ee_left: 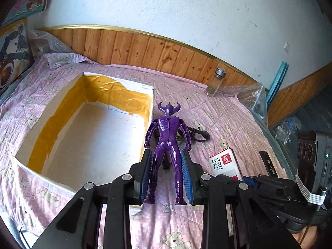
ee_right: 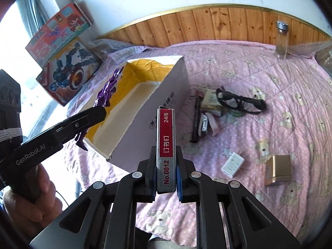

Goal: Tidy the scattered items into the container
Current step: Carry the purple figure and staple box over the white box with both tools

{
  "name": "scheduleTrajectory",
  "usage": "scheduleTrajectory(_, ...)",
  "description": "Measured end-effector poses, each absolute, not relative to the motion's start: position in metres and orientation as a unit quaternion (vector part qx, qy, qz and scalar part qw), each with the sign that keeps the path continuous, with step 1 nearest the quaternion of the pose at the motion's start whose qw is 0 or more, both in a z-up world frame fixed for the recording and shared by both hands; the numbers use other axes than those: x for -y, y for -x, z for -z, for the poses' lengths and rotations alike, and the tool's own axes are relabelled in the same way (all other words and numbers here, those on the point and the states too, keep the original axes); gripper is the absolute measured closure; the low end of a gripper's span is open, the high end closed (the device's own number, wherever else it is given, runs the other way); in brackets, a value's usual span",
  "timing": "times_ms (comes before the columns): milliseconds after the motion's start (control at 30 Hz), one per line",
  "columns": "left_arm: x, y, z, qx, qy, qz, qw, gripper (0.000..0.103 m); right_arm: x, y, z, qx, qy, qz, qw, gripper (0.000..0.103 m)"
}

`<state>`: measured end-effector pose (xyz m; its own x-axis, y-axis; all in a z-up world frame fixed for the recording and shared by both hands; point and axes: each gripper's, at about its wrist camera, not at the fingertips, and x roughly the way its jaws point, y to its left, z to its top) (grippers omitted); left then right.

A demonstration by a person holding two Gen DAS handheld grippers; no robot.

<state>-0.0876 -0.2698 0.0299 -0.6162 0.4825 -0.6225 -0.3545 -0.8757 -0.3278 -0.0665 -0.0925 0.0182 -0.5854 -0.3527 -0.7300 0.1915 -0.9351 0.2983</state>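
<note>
My left gripper (ee_left: 167,159) is shut on the legs of a purple horned figure (ee_left: 167,137), held upright beside the right wall of the white box (ee_left: 147,91) with its yellow lining. In the right wrist view the same figure (ee_right: 108,89) hangs over the box's (ee_right: 166,95) left rim. My right gripper (ee_right: 166,166) is shut on a red and grey staples box (ee_right: 165,145), also seen in the left wrist view as the staples box (ee_left: 225,164). Black glasses (ee_right: 240,101), a black pen (ee_right: 196,120), a small stapler (ee_right: 204,124) and a small carton (ee_right: 211,101) lie on the pink quilt.
A glass jar (ee_right: 281,41) stands by the wooden headboard (ee_right: 207,22). A gold block (ee_right: 279,170) and a white battery pack (ee_right: 232,164) lie at the right. Toy boxes (ee_right: 68,70) lean at the left. Bubble wrap (ee_left: 251,97) edges the quilt. A hand (ee_right: 31,199) holds the left gripper.
</note>
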Motion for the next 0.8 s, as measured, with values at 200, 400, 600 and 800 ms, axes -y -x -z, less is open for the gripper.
scheduleTrajectory(200, 0.308, 0.092, -0.033, 0.107, 0.365, -0.901, 0.208, 0.074, 0.136, 0.089, -0.023, 0.073, -0.431, 0.878, 0.193, 0.088)
scheduleTrajectory(400, 0.345, 0.116, -0.033, 0.154, 0.370, -0.896, 0.192, 0.074, 0.165, 0.114, -0.035, 0.052, -0.426, 0.878, 0.211, 0.088)
scheduleTrajectory(600, 0.365, 0.147, -0.037, 0.170, 0.366, -0.898, 0.174, 0.074, 0.183, 0.148, -0.042, 0.030, -0.424, 0.880, 0.212, 0.088)
scheduleTrajectory(800, 0.368, 0.185, -0.027, 0.188, 0.385, -0.886, 0.177, 0.074, 0.192, 0.192, -0.044, 0.034, -0.434, 0.876, 0.210, 0.088)
